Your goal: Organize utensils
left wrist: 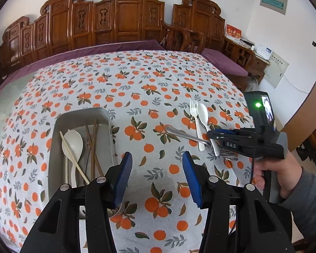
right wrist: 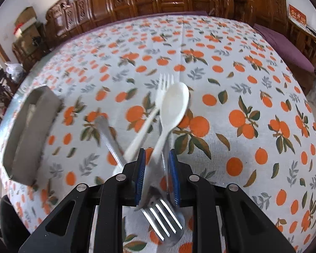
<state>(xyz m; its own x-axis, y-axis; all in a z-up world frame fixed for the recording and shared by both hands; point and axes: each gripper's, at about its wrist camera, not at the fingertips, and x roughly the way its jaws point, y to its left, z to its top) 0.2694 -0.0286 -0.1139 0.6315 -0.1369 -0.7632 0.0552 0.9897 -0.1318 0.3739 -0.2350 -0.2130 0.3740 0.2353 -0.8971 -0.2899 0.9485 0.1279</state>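
While the right tongs (right wrist: 157, 174) descend over the loose pile of cutlery at the right of the tabletop (left wrist: 137, 80), their blue pads stand narrowly apart, straddling the handle of the white spoon (right wrist: 171, 109) where it crosses the metal fork (right wrist: 162, 219); whether the pads yet press on it cannot be told; the white fork (right wrist: 155, 105) and a metal handle (right wrist: 107, 135) lie just beside, all overlapping. The left tongs (left wrist: 157, 177) hang about half open and empty, near the metal tray (left wrist: 59, 147) that already holds a spoon and chopsticks at the left. A good grasp would likely take the spoon handle alone, centred between the pads, and lift straight up so the neighbours stay undisturbed; the tray's open middle seems the fitting destination.
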